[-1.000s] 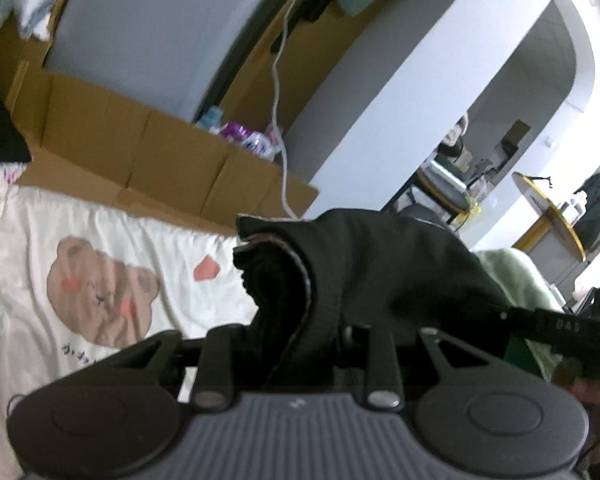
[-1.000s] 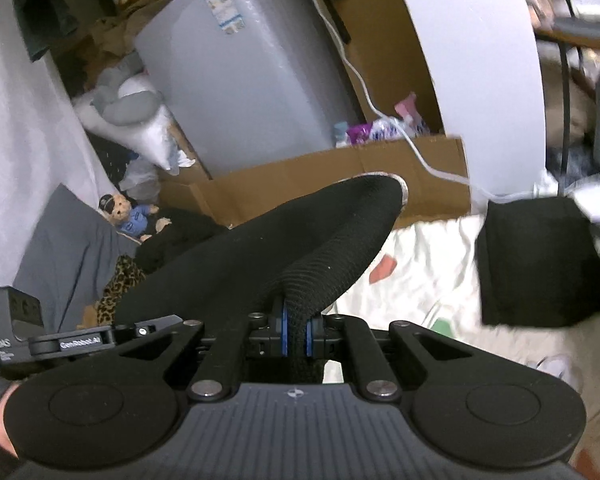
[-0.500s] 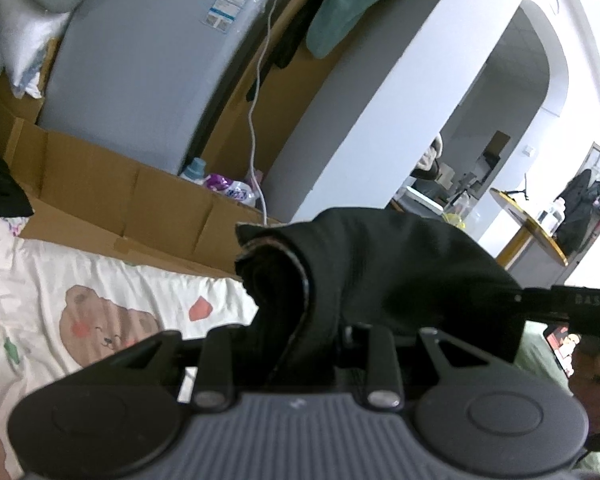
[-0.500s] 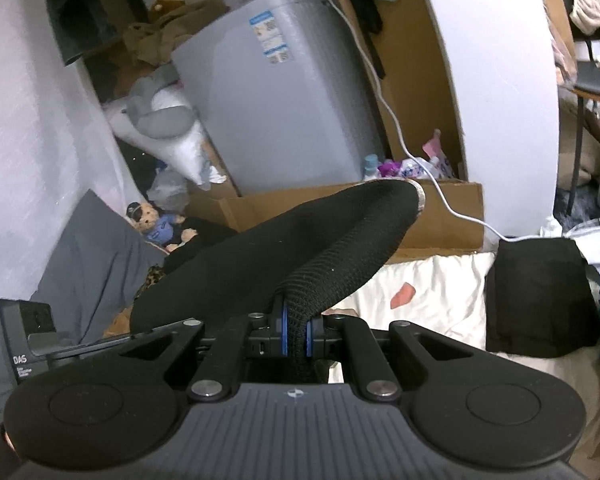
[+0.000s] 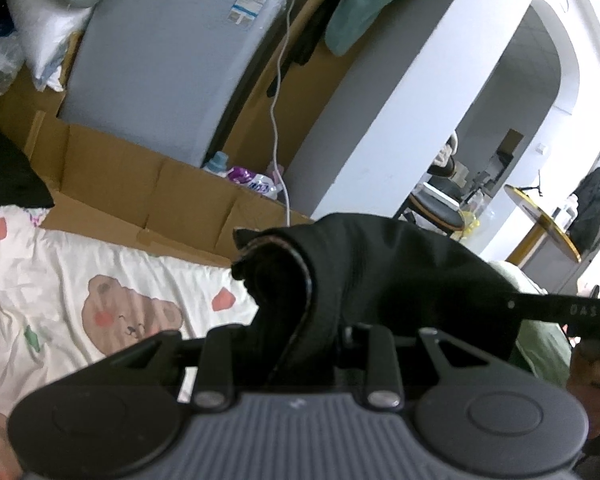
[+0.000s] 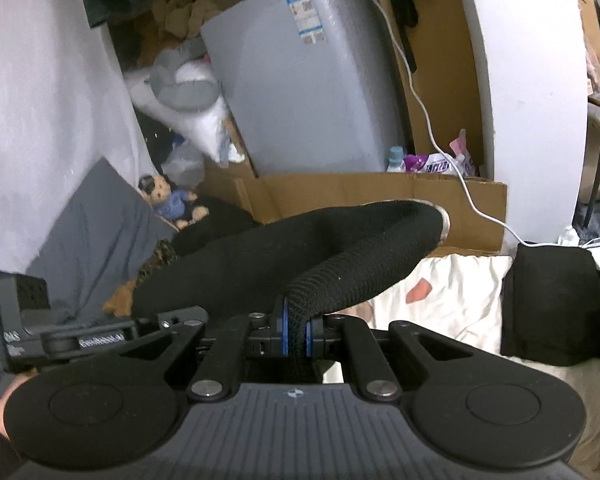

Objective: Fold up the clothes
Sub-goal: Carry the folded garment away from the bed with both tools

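A black knit garment [image 5: 384, 276] is held up off the bed between both grippers. My left gripper [image 5: 296, 344] is shut on a thick bunch of its cloth, which hides the fingers. In the right wrist view the ribbed hem of the same garment [image 6: 352, 248] arches up and away from my right gripper [image 6: 296, 334], whose blue-edged pads are shut tight on it. A folded black garment [image 6: 552, 304] lies on the white bear-print sheet [image 5: 60, 288] at the right. The other gripper's body [image 6: 40, 328] shows at the left of the right wrist view.
A grey appliance [image 6: 304, 92] stands behind a low cardboard wall [image 6: 380, 200], with a white cable [image 6: 428, 120] hanging over it. A grey pillow [image 6: 88, 236], a small teddy [image 6: 172, 200] and a dark clothes pile lie at the bed's left. A green cloth [image 5: 540, 344] lies to the right.
Both grippers have risen with the black garment still held; the bed sheet and folded black garment sit lower in both views, and more of the appliance and wall shows.
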A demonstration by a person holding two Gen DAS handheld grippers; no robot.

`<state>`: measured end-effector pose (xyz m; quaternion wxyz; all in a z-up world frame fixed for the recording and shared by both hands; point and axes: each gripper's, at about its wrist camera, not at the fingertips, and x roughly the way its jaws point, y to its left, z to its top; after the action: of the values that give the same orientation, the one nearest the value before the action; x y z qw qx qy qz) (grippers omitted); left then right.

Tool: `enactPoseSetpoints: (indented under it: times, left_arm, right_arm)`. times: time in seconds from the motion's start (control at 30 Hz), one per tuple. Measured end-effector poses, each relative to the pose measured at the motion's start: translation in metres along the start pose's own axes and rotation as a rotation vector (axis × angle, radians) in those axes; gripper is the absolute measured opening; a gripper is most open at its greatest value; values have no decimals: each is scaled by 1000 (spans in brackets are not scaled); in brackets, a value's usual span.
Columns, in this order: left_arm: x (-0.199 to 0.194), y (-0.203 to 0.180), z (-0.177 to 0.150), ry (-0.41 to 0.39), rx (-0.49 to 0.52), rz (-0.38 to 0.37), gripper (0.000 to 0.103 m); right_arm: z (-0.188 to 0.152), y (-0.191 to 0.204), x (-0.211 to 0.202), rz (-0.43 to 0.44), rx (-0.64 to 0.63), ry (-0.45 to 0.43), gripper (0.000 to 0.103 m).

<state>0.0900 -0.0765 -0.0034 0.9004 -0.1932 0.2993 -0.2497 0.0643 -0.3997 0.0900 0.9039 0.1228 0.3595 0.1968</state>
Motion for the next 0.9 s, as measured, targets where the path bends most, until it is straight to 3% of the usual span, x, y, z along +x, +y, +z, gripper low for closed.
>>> enactPoseSetpoints:
  times: [0.9]
  left_arm:
    - [20, -22, 13, 27, 83, -22, 31]
  right_arm:
    - [2, -16, -5, -45, 21, -32, 7]
